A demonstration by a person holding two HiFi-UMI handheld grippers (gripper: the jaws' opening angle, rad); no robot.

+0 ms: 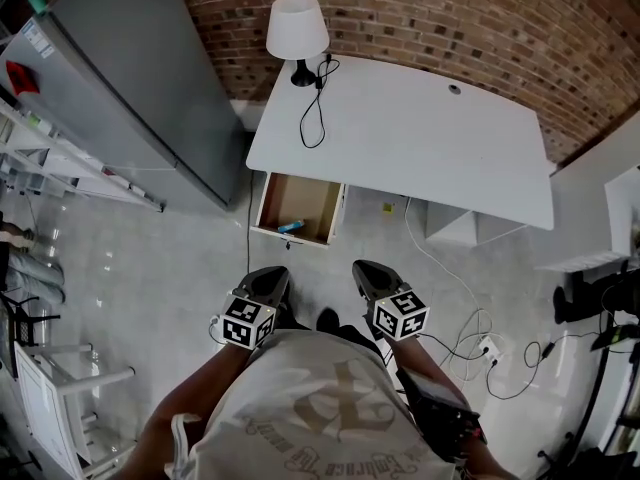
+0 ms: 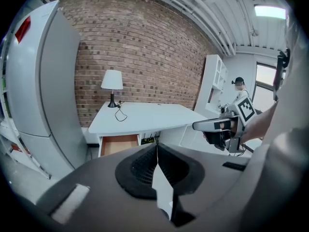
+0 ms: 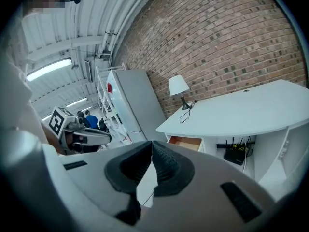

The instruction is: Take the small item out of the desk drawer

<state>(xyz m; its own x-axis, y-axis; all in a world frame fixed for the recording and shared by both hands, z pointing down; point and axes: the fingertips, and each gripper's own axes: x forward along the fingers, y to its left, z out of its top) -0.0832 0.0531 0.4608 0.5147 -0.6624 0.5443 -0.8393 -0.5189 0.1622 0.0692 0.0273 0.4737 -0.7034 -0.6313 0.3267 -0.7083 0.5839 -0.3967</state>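
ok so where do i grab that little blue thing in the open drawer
Take the blue item across its short width, coming straight down from above. It looks long and thin and lies flat on the drawer floor close to the front panel, so the walls block a side approach. Its finer shape is too small to tell.

The small item [image 1: 291, 226] lies in the drawer [image 1: 300, 198] beneath the desk [image 1: 420, 128], which bears a lamp [image 1: 297, 26].

head: overhead, steeply down, far | gripper views: low, forward; all share desk [image 1: 420, 138]
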